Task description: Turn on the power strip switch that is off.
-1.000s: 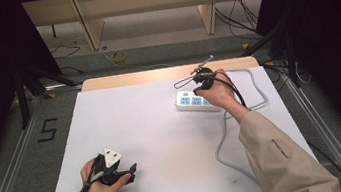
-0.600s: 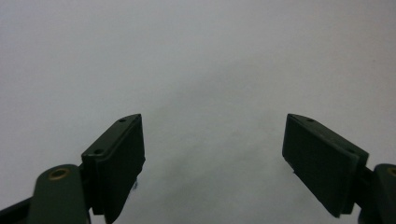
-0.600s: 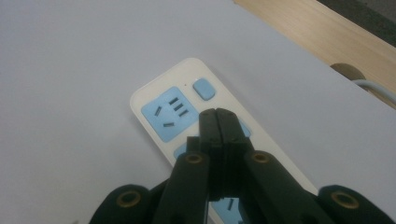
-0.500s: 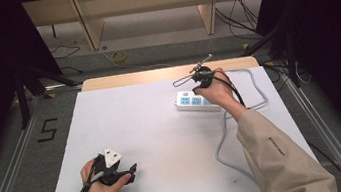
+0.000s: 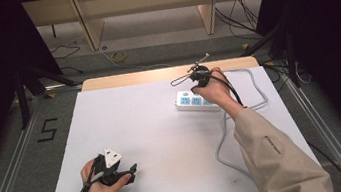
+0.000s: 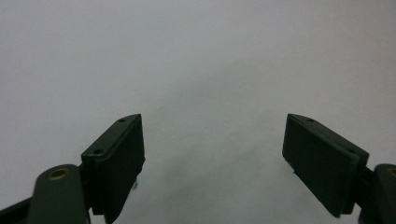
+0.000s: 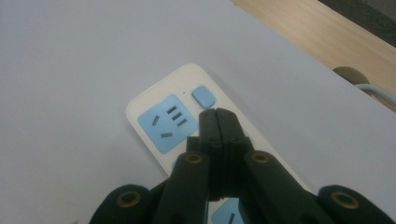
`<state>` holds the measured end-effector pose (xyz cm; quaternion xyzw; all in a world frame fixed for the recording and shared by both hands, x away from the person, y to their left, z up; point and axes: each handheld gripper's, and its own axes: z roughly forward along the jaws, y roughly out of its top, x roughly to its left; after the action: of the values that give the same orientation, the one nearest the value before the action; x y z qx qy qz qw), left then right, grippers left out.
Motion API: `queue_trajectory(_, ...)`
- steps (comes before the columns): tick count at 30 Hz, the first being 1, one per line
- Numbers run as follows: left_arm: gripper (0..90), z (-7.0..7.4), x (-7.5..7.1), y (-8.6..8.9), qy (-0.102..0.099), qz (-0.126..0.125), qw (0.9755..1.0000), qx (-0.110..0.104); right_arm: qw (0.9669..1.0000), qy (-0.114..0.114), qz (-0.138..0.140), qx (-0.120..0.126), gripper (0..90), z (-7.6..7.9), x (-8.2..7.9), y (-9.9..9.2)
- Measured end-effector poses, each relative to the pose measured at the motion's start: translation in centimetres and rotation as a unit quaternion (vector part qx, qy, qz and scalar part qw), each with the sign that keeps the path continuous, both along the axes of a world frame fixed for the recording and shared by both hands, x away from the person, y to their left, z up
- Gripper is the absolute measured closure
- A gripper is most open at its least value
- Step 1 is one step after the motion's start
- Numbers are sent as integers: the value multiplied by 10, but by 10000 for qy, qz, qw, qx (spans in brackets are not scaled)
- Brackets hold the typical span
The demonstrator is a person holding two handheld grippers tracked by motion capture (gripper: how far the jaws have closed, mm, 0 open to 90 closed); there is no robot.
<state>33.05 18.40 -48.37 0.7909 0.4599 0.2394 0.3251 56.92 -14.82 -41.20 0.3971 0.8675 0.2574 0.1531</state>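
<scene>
Barely anything has shifted since a second ago: both hands sit where they were, the right one maybe a touch lower over the strip. Over at the far right of the table, the right gripper has its jaws pressed flat together, nothing between them, and in the right gripper view the tips hang just beside the blue switch button at the end of the white power strip. Whether the tips actually touch the strip, I cannot tell. The strip lies flat on the white table top, blue sockets facing up, and its grey cable loops away toward the near right edge. Down at the near left, the left gripper rests low over bare table, jaws spread wide, holding nothing. The left hand wraps its handle near the table's front edge.
</scene>
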Motion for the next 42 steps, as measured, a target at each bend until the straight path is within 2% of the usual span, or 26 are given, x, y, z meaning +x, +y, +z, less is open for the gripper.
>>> queue_trajectory(23,207,0,0,0,1,-32,10000,34,9999,119,-59,-40,900,-9,11,5)
queue_trajectory(42,206,0,1,0,0,-40,10000,36,9997,150,-147,-90,900,-11,20,7)
